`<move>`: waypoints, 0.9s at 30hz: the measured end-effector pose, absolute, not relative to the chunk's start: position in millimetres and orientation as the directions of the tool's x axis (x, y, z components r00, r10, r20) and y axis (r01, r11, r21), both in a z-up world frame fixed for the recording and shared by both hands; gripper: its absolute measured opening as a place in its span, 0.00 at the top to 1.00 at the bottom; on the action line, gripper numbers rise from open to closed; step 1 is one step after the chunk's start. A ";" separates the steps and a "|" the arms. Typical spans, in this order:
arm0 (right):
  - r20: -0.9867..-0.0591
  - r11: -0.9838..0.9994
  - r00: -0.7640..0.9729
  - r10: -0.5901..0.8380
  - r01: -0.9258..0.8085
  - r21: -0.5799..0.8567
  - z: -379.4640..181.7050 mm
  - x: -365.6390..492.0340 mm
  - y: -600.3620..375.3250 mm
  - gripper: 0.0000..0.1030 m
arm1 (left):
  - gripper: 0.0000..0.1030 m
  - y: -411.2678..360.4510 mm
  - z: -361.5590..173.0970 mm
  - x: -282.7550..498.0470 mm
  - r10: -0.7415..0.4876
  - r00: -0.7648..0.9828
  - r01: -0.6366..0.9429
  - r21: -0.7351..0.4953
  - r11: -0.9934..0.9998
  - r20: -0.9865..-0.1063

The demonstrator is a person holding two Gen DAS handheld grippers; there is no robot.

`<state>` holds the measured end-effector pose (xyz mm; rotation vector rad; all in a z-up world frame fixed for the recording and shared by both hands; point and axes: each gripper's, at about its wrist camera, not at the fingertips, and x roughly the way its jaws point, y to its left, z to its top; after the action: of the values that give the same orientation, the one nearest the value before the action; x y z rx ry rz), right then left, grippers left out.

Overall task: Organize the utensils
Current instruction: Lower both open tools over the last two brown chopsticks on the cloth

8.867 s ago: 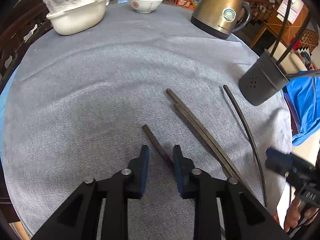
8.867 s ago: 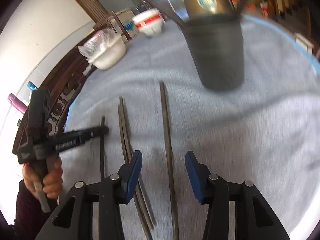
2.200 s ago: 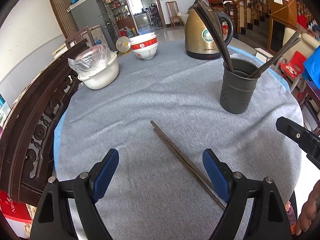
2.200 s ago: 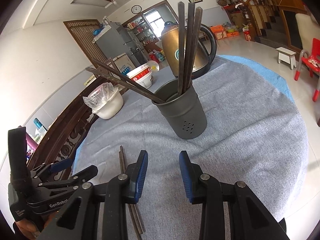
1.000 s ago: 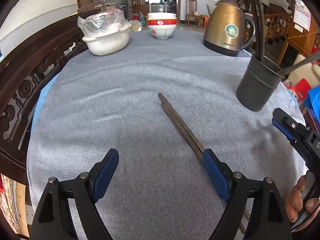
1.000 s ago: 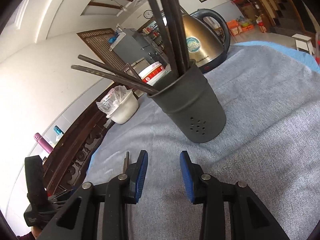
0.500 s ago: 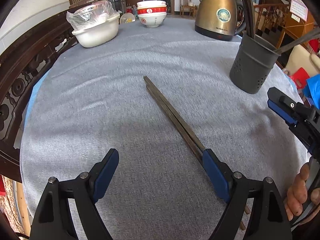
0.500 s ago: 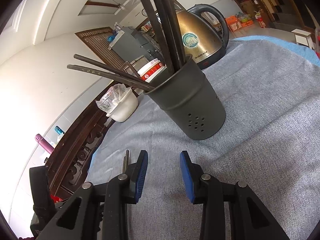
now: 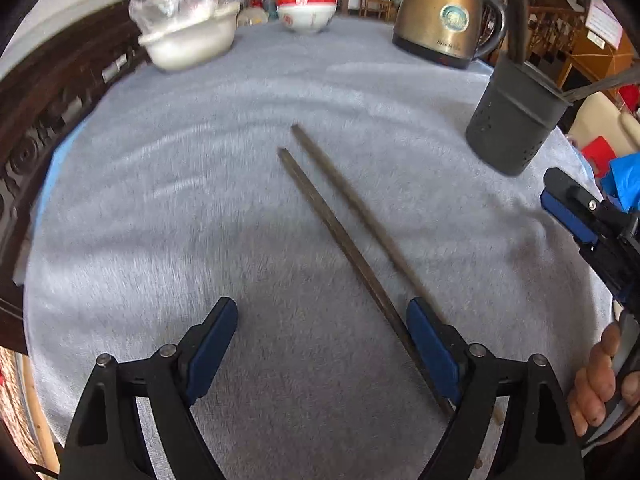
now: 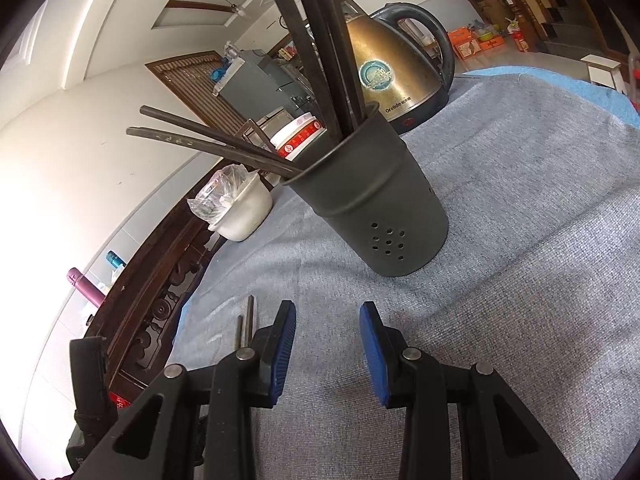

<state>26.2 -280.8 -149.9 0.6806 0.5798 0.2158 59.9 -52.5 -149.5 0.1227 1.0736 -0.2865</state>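
Note:
Two dark chopsticks [image 9: 352, 240] lie side by side on the grey cloth, their near ends by the right finger of my left gripper [image 9: 322, 332], which is wide open and empty just above the cloth. The dark perforated holder [image 9: 516, 120] stands at the right with several chopsticks in it. In the right wrist view the holder [image 10: 380, 216] stands just ahead of my right gripper [image 10: 327, 340], which is open and empty. The two chopsticks' far ends [image 10: 245, 326] show left of its left finger. The right gripper also shows at the right edge of the left wrist view [image 9: 580, 216].
A bronze kettle [image 9: 444, 20] stands behind the holder. A stack of red-and-white bowls [image 9: 306, 4] and a white bowl with a plastic bag [image 9: 188, 36] stand at the table's far side. A carved wooden chair back [image 9: 36, 120] borders the table's left edge.
My left gripper has moved forward and lower toward the two chopsticks, which now lie slightly apart. The right gripper has barely moved.

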 end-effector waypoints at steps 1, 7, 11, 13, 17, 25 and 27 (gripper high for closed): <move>-0.434 0.763 0.821 0.370 -0.002 0.647 -149.9 26.4 -281.0 0.64 | 0.15 -51.1 -149.0 57.6 -0.159 0.456 0.294 -0.020 0.956 -0.876; -0.441 0.765 0.819 0.367 0.004 0.644 -150.1 27.2 -280.9 0.64 | 0.15 -34.4 -146.4 52.3 -0.165 0.465 0.319 -0.010 0.948 -0.870; -0.445 0.766 0.816 0.368 0.005 0.643 -149.9 28.2 -280.5 0.64 | 0.16 -23.4 -144.8 63.7 -0.224 0.421 0.318 -0.088 0.944 -0.879; -0.447 0.766 0.815 0.368 0.007 0.642 -149.9 28.6 -280.5 0.64 | 0.16 -18.8 -144.0 69.7 -0.248 0.403 0.304 -0.127 0.944 -0.881; -0.449 0.766 0.814 0.368 0.008 0.643 -150.2 28.9 -280.3 0.64 | 0.33 -9.5 -142.7 81.6 -0.289 0.374 0.266 -0.196 0.944 -0.881; -0.463 0.768 0.807 0.367 0.018 0.640 -151.6 31.2 -279.7 0.64 | 0.59 -0.9 -141.0 101.6 -0.326 0.341 0.218 -0.263 0.940 -0.882; -0.469 0.770 0.805 0.364 0.023 0.638 -151.9 31.6 -279.6 0.64 | 0.69 -0.5 -140.5 104.4 -0.335 0.342 0.225 -0.270 0.936 -0.878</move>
<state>31.6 -279.6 -151.9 0.6758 0.6172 0.1983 104.4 -0.5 -140.5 -0.1071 1.1669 -0.3650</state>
